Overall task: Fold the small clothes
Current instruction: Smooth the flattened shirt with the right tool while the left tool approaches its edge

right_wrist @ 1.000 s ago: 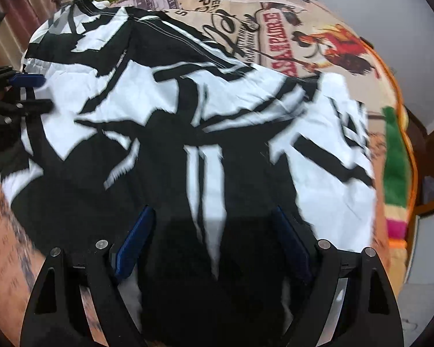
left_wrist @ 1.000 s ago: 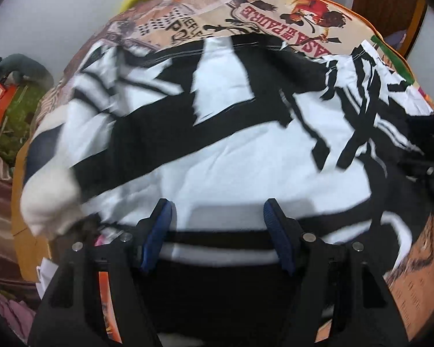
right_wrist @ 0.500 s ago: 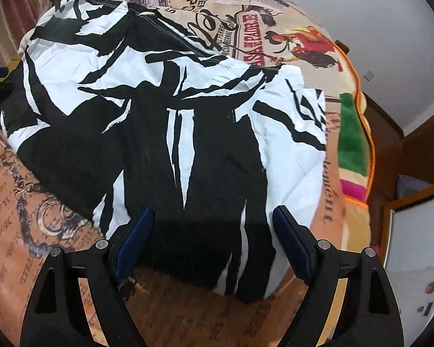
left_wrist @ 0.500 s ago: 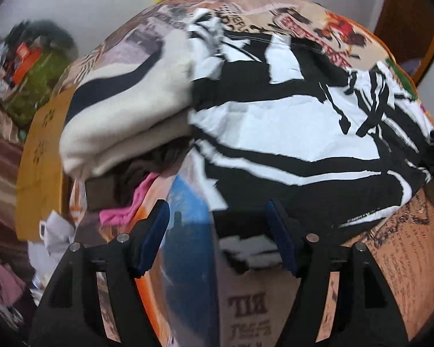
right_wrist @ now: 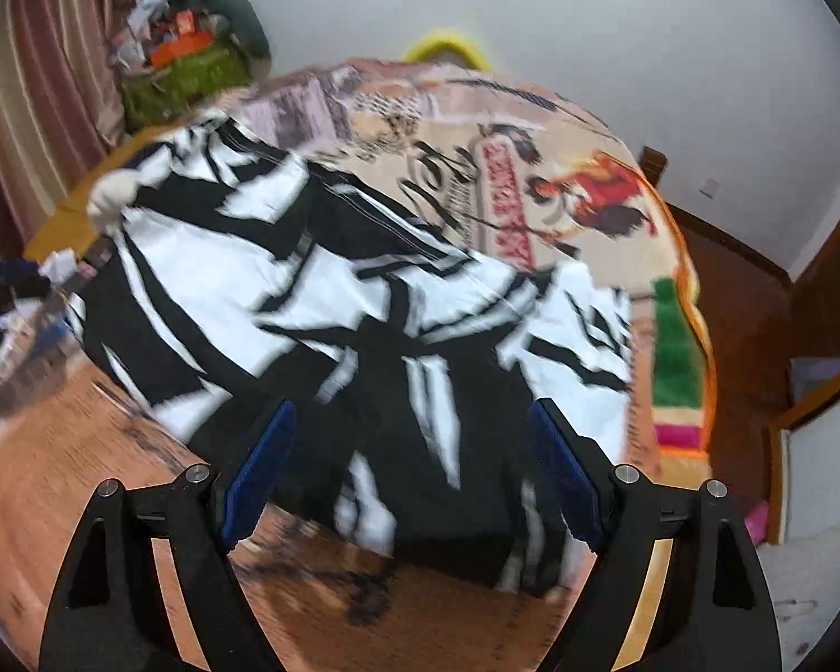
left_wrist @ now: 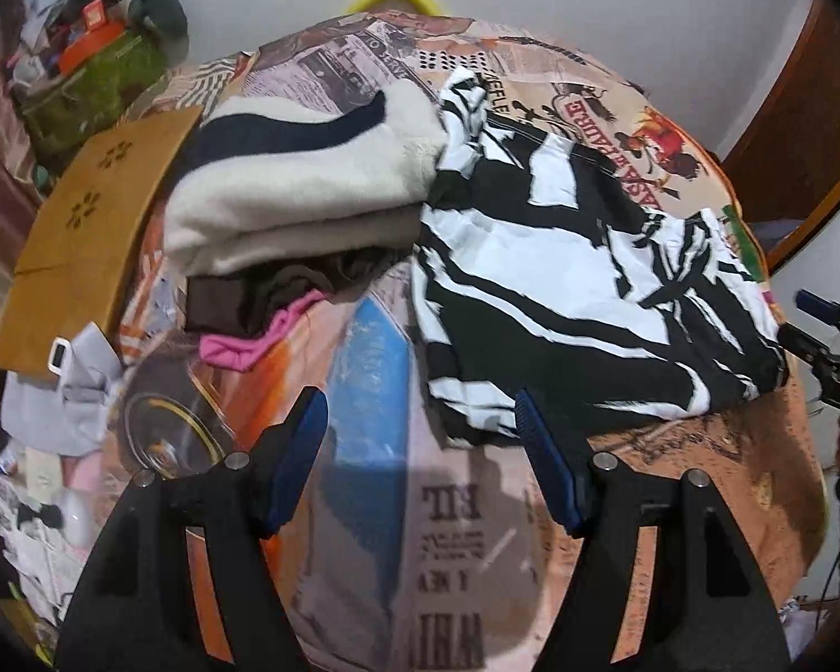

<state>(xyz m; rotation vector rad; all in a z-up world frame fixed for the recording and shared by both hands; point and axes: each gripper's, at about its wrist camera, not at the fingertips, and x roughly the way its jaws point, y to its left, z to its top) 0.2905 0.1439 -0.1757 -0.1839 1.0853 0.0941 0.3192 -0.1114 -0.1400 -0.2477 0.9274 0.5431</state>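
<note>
A black and white patterned garment lies spread on a printed bedspread; it also shows in the right wrist view. My left gripper is open and empty, above the bedspread just short of the garment's near left corner. My right gripper is open and empty, held over the garment's near edge. The right gripper also shows at the right edge of the left wrist view.
A folded cream and navy garment sits on dark and pink clothes left of the patterned garment. A brown paper bag lies further left. A cluttered green pile stands by the curtain. White wall behind.
Both grippers have pulled back and away from the garment, which now lies flat. The left gripper moved left, revealing the folded stack and the bedspread.
</note>
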